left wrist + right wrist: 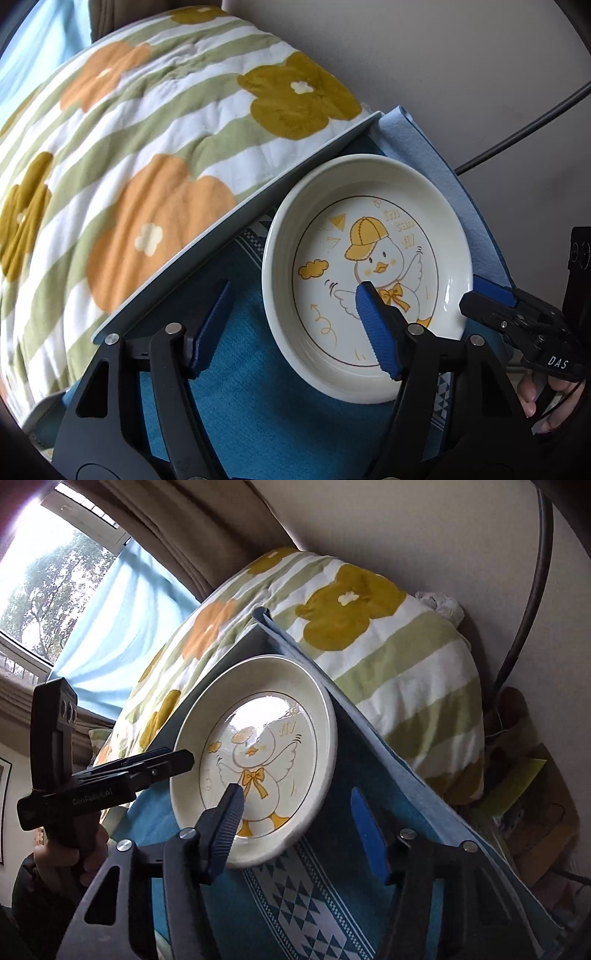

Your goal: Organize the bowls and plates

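On the blue cloth point(258, 387), the duck plate point(365, 277) lies face-up.

Right tongs point(299, 834) hide part of the plate's point(321, 716) rim.

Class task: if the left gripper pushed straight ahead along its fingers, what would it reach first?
Most likely the duck plate's near rim: the left gripper straddles it, one finger over the plate, the other over the blue cloth. Depth is uncertain.

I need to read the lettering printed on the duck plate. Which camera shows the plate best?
The left wrist view: the duck plate faces the camera evenly lit, so the drawing and lettering show, though one finger covers part. The right wrist view shows the plate tilted, with window glare washing out the upper drawing and lettering.
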A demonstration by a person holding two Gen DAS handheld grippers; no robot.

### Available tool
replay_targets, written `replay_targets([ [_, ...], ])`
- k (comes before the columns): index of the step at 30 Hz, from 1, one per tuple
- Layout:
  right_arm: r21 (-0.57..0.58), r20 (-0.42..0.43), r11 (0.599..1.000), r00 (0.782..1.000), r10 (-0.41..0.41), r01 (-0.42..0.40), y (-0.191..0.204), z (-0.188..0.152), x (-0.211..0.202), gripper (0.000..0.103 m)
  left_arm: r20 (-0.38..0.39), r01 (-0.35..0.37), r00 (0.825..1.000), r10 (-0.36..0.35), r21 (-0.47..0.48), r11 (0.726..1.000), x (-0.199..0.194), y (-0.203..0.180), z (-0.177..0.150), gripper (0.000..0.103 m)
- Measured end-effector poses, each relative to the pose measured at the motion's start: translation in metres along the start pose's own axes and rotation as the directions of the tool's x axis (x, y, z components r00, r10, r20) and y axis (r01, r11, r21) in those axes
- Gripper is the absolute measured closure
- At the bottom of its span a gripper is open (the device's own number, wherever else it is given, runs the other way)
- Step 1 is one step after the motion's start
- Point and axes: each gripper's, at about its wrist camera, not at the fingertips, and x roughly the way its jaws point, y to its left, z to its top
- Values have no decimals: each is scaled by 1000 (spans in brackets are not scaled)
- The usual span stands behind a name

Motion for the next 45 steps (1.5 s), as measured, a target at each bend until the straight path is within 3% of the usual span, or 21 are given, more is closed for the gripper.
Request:
replay_targets([
  [3,9,6,1000,1000,-17,17,-2,3,6,50,-11,1,1000,-1,8,1000,9,2,3,48],
  [7,4,5,999,999,-34,34,-2,6,12,66,-5,12,1000,-11,15,1000,13,4,7,56],
  [9,3,2,999,999,-43,43,-3,7,16,73,-5,8,1000,-8,19,1000,13,4,9,75],
  [12,6,-2,999,999,-50,50,-4,8,19,89,-1,-5,1000,5,21,1000,15,5,10,86],
  [23,-14,22,1000,999,-25,25,-4,9,11,91,21,-15,1000,15,0,1000,6,5,8,87],
  [31,-101,62,995,998,-1,7,18,13,-31,91,108,-46,993,48,-17,999,-50,-12,-12,87],
  [37,-205,52,978,998,36,-25,53,-5,-77,91,191,-75,977,89,-78,994,-117,-23,-60,87],
  [45,-354,-9,931,996,89,-86,106,-71,-117,91,253,-121,952,174,-210,970,-197,-23,-168,87],
])
